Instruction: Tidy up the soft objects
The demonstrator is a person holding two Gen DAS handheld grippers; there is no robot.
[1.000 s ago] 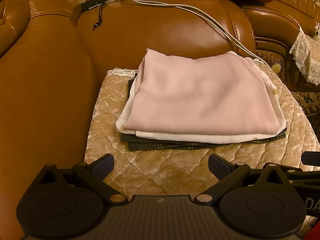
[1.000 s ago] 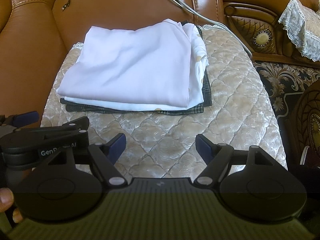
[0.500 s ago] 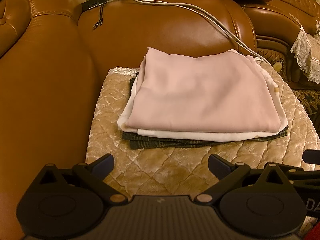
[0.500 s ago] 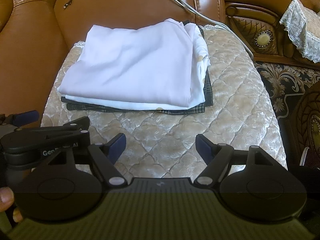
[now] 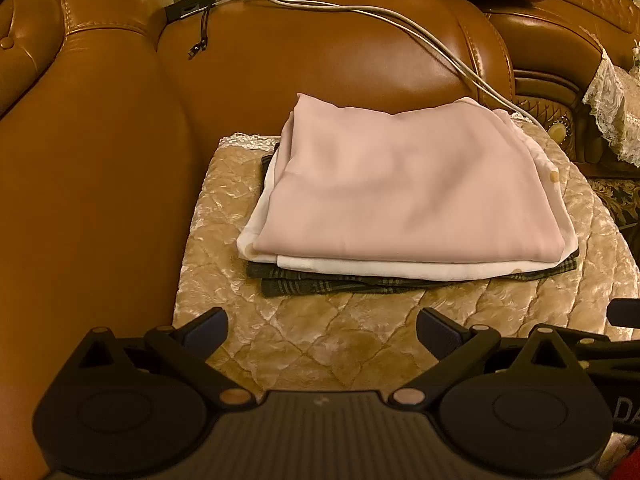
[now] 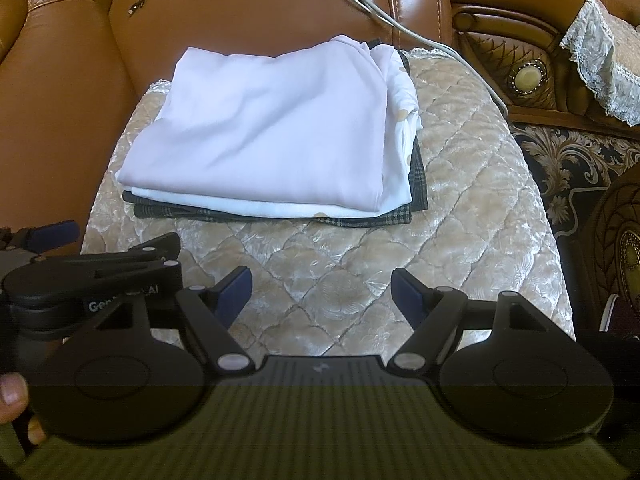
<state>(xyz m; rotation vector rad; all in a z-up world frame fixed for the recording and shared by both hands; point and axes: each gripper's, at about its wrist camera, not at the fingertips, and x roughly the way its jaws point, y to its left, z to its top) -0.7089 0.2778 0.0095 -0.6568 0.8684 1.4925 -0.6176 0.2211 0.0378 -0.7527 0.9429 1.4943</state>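
Note:
A stack of folded cloths lies on a quilted beige seat cushion point(image 5: 332, 344) point(image 6: 460, 208) of a brown leather sofa. On top is a pale pink cloth point(image 5: 404, 184) point(image 6: 272, 128), under it a white cloth point(image 5: 384, 270) point(image 6: 400, 120), at the bottom a dark plaid cloth point(image 5: 320, 285) point(image 6: 360, 220). My left gripper point(image 5: 322, 330) hovers open in front of the stack, nothing between its fingers. My right gripper point(image 6: 322, 292) is also open and empty, a little short of the stack's front edge. The left gripper point(image 6: 92, 280) shows at the left of the right wrist view.
The sofa backrest point(image 5: 320, 60) rises behind the stack, with white cables point(image 5: 420, 28) draped over it. A carved wooden armrest with a lace cover point(image 6: 600, 48) stands at the right. A patterned carpet point(image 6: 568, 168) lies beyond the cushion's right edge.
Both views have shifted slightly, the stack sitting a bit lower and nearer in frame. The cloths themselves have not moved and both grippers stay open.

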